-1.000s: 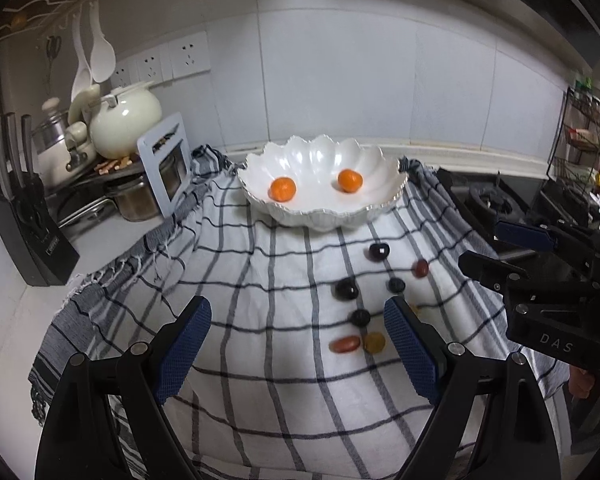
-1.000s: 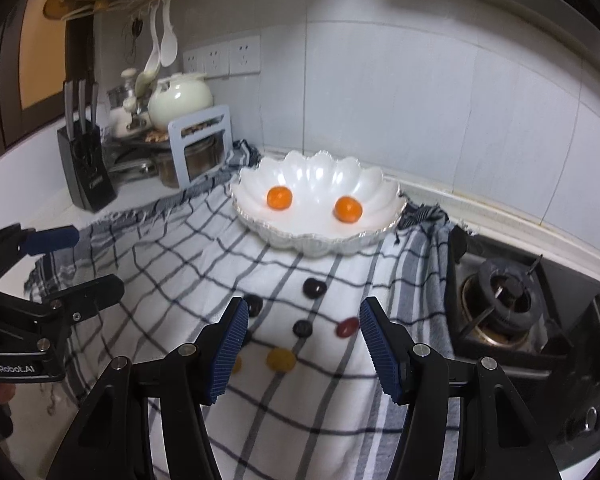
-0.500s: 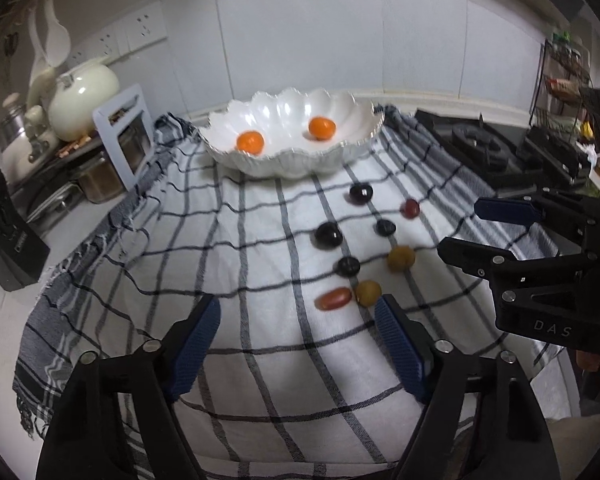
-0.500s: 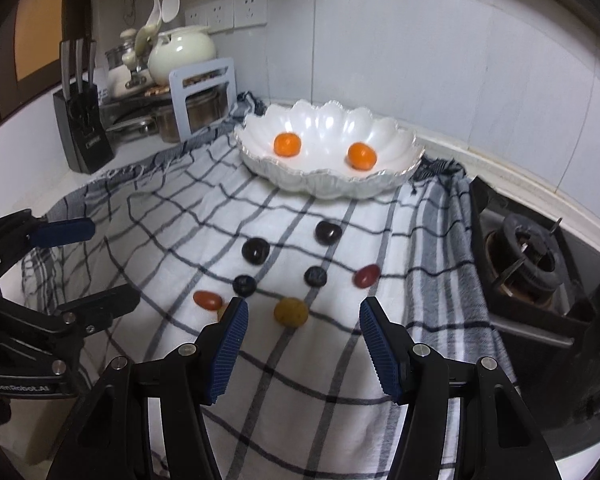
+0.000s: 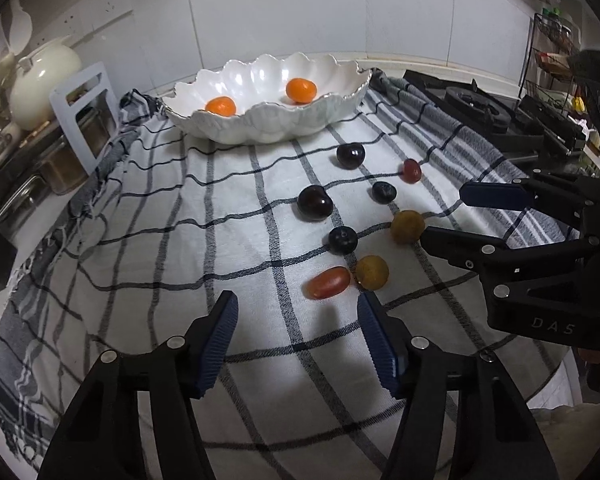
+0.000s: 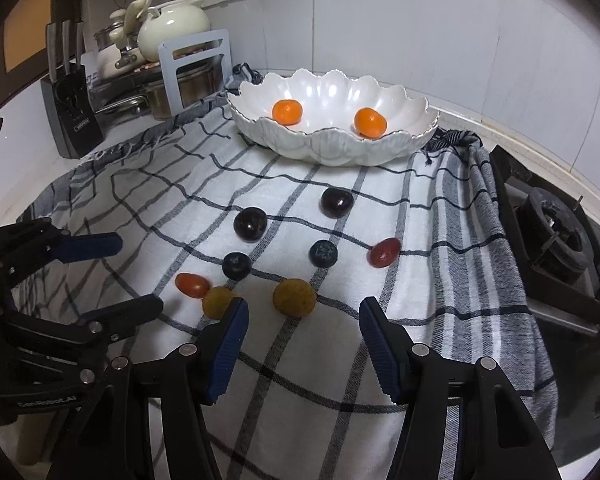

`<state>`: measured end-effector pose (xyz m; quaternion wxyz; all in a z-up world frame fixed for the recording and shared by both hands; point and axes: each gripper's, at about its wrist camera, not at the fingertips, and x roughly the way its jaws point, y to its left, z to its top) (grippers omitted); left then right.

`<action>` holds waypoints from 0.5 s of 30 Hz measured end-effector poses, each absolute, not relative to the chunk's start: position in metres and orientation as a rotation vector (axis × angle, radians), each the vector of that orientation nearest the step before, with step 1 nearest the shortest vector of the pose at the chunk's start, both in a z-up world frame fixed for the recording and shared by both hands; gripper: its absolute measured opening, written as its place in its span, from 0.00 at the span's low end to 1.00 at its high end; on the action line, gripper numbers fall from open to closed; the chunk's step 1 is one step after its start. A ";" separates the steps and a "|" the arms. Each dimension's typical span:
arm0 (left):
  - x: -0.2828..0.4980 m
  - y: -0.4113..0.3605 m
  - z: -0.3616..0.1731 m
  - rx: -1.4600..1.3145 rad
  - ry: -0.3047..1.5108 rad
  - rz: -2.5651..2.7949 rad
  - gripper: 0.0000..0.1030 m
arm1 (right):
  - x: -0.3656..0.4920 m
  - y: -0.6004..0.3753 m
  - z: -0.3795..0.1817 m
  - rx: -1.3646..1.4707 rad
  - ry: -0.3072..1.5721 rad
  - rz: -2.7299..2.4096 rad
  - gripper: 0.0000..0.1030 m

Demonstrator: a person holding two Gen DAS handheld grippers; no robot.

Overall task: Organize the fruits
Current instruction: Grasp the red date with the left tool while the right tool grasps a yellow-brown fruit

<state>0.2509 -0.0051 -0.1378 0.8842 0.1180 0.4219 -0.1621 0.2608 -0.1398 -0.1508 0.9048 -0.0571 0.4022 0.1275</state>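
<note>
Right wrist view shows you two oranges (image 6: 287,112) already in the white bowl (image 6: 414,120), eight small fruits (image 6: 294,297) left on the cloth (image 6: 100,184), your right gripper (image 6: 300,330) unclenched and empty, left gripper (image 5: 296,330) closing on nothing.

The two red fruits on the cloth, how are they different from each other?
The near red fruit is long and orange-red; the far red fruit is rounder and darker. The near one lies by a yellow fruit in front of the left gripper; the far one lies alone. Both rest on the checked cloth.
</note>
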 end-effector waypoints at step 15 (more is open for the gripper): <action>0.267 -0.013 -0.154 0.230 0.896 -0.384 0.44 | 0.276 -0.136 -0.165 -0.098 0.866 0.280 0.48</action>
